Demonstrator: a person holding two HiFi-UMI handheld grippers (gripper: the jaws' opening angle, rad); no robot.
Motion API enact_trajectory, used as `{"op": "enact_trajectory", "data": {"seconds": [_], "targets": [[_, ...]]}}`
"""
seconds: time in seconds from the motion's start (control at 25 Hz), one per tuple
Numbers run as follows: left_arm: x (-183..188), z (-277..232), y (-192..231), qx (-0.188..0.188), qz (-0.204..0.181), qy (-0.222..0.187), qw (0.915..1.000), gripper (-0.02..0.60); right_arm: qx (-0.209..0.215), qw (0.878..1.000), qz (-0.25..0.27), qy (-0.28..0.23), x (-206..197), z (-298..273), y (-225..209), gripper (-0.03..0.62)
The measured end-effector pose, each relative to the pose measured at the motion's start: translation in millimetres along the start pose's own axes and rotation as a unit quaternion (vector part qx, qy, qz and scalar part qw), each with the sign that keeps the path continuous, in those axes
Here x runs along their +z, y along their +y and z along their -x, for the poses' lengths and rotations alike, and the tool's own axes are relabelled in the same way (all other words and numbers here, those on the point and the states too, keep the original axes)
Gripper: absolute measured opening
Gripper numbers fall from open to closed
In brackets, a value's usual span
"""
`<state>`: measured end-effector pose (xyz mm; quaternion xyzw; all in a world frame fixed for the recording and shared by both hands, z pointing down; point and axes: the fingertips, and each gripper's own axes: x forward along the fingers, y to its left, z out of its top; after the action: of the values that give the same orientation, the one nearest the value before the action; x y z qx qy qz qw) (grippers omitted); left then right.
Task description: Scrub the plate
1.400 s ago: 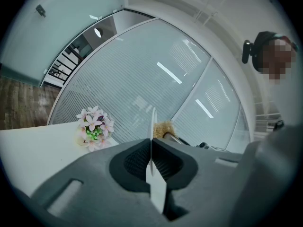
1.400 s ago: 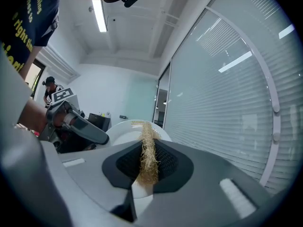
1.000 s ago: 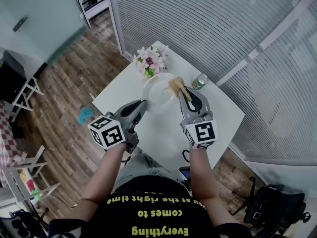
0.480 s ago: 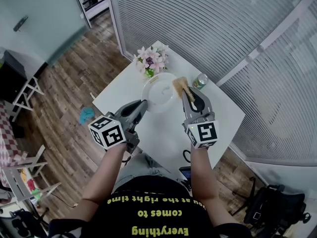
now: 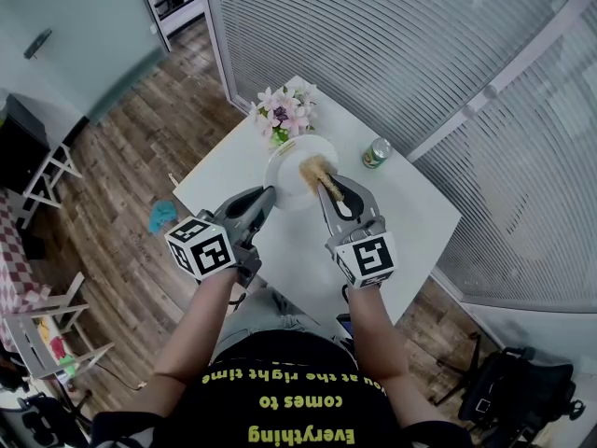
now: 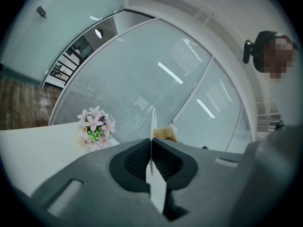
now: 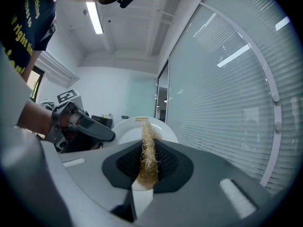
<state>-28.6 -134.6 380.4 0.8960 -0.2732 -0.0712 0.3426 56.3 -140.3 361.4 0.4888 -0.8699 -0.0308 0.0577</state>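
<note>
A white plate (image 5: 291,177) is held by its near rim in my left gripper (image 5: 269,197), which is shut on it. In the left gripper view the plate (image 6: 152,126) shows edge-on between the pads of the left gripper (image 6: 151,151). My right gripper (image 5: 323,190) is shut on a tan fibrous scrubber (image 5: 312,168), which lies against the plate's face. In the right gripper view the scrubber (image 7: 148,148) sticks out from the right gripper (image 7: 148,159) toward the plate (image 7: 128,128), with the left gripper (image 7: 84,126) at the left.
A small white table (image 5: 410,217) lies under both grippers. A bunch of pink flowers (image 5: 284,113) stands at its far corner and a green can (image 5: 376,152) near its right edge. Wooden floor (image 5: 131,157) lies to the left, glass walls with blinds behind.
My right gripper has swung left with the scrubber, from the plate's right rim to the middle of its face. The left gripper and the plate have stayed put.
</note>
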Motion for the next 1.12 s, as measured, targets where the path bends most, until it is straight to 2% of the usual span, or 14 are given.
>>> {"op": "enact_trajectory", "data": {"seconds": [0.4, 0.8, 1.12], "targets": [[0.7, 0.3, 4.9, 0.004, 0.0, -0.002, 1.0, 0.009, 0.061, 0.998, 0.003, -0.002, 0.3, -8.8, 43.3, 0.04], [4.2, 1.9, 7.1, 0.007, -0.003, -0.005, 1.0, 0.009, 0.098, 0.995, 0.014, -0.005, 8.0, -8.6, 60.4, 0.038], [2.1, 3.0, 1.4, 0.002, -0.007, -0.003, 1.0, 0.009, 0.073, 0.997, 0.018, 0.011, 1.5, -8.7, 47.0, 0.038]]}}
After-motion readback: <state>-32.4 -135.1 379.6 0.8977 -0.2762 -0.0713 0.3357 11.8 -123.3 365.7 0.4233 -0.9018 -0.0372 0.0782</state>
